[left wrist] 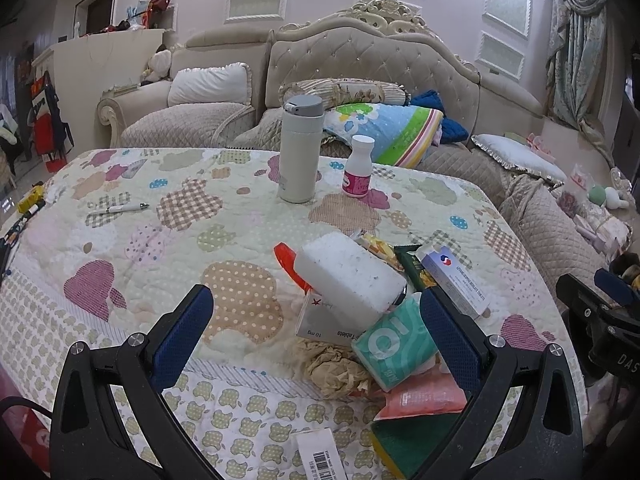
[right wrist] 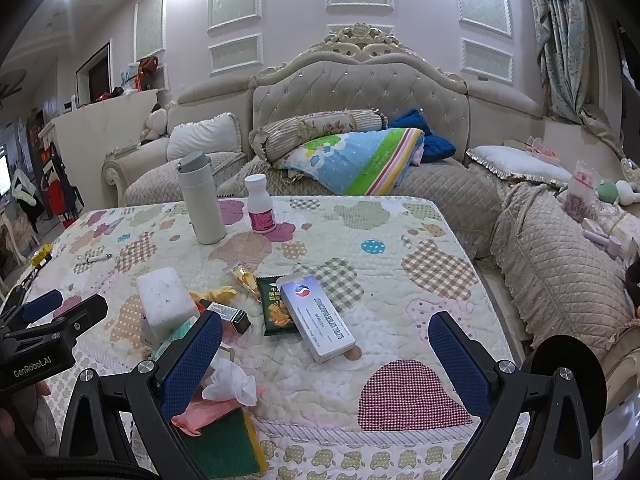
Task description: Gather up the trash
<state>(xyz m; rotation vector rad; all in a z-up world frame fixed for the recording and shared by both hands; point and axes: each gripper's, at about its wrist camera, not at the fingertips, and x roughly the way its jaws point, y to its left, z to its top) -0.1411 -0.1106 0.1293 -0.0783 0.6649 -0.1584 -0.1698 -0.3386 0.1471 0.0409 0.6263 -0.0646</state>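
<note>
Both grippers' fingers spread apart, empty — left gripper (left wrist: 318, 330) w/ teal tissue pack (left wrist: 394, 346) between fingers, right gripper (right wrist: 326, 354) w/ tablet box (right wrist: 318, 318) between.

A home living room, shown by the tufted beige sofa (right wrist: 360, 92) with pillows (right wrist: 204, 136), drapes (right wrist: 560, 40), panelled walls and a quilt-covered table (right wrist: 400, 240).

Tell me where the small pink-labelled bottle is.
The pink-labelled bottle stands upright at the far side of the quilted table, just right of the tall white flask, beyond the trash pile in both wrist views.
</note>
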